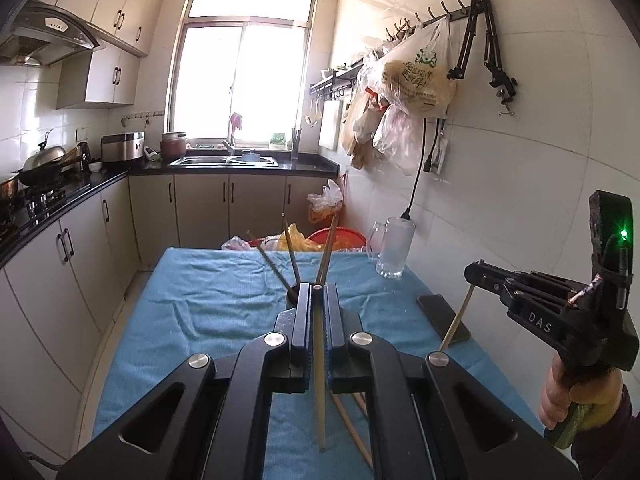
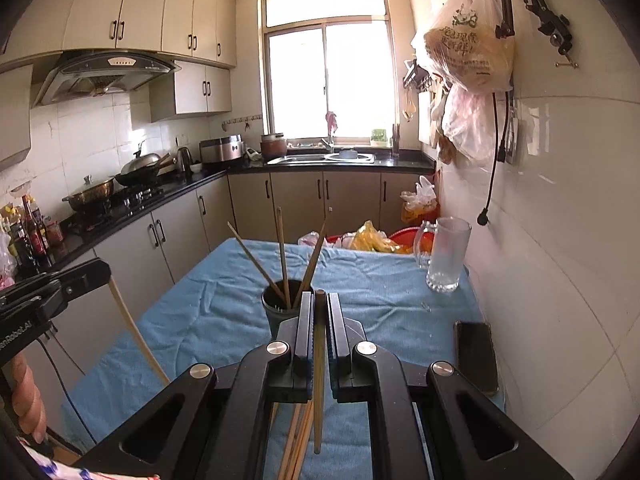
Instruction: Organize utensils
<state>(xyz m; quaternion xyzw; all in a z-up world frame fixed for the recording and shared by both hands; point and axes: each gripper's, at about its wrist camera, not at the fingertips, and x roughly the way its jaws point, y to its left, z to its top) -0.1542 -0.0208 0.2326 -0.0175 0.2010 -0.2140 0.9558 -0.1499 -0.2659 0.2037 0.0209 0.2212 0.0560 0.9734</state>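
Observation:
A dark holder cup (image 2: 280, 310) stands mid-table on the blue cloth (image 2: 380, 292) with three chopsticks (image 2: 282, 252) leaning in it; in the left wrist view the cup (image 1: 291, 294) is mostly hidden behind my fingers. My left gripper (image 1: 317, 292) is shut on a light wooden chopstick (image 1: 319, 380), held just above the cup. My right gripper (image 2: 320, 300) is shut on another chopstick (image 2: 318, 380), right of the cup. Loose chopsticks (image 2: 298, 436) lie on the cloth below it. Each gripper shows in the other's view, the right (image 1: 472, 272) and the left (image 2: 96, 276).
A glass mug (image 2: 444, 256) stands at the table's far right by the tiled wall. A black phone (image 2: 476, 352) lies near the right edge. Plastic bags (image 2: 372, 240) and a red basin sit beyond the far edge. Kitchen counters (image 2: 160, 196) run along the left.

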